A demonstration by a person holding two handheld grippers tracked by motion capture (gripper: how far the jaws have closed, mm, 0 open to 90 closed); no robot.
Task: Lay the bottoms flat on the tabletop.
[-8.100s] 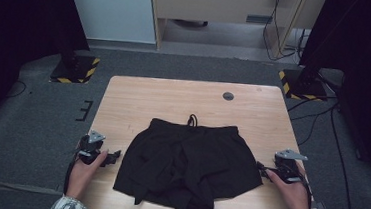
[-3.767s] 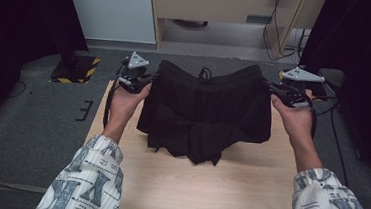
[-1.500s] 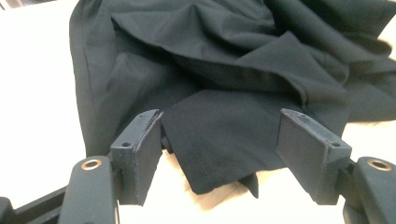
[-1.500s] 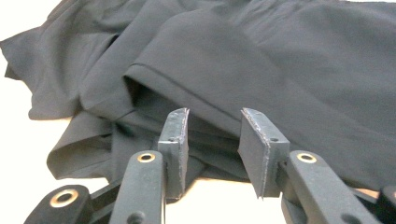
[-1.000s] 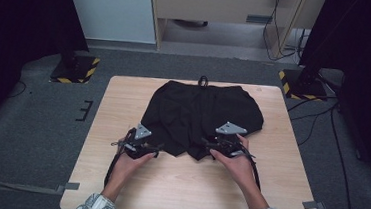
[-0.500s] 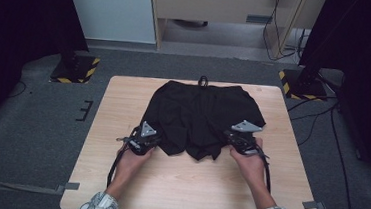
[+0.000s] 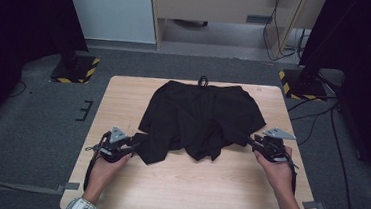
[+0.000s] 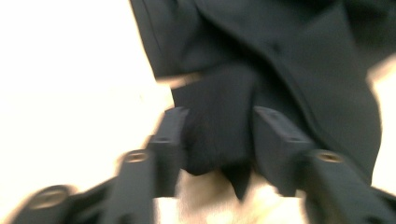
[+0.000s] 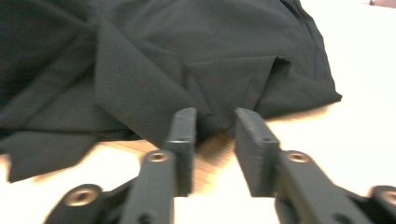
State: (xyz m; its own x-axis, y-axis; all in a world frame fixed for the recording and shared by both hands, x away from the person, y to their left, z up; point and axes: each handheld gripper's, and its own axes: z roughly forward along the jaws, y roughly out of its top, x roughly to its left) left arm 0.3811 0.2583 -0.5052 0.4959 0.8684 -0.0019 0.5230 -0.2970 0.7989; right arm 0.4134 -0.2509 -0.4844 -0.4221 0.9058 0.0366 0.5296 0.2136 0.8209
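Fingers (image 8: 170,135) of L gripper (image 8: 218,140) parted round shorts (image 7: 200,118) hem, just opening

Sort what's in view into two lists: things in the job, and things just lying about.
In the job: black shorts, left gripper, right gripper, table.
Lying about: small dark disc at the table's far edge, striped stand bases on the floor.

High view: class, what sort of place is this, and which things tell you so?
Probably a recording studio or lab: dark curtains on both sides, stand bases with hazard stripes, loose cables on grey carpet, and one bare wooden table holding black shorts.
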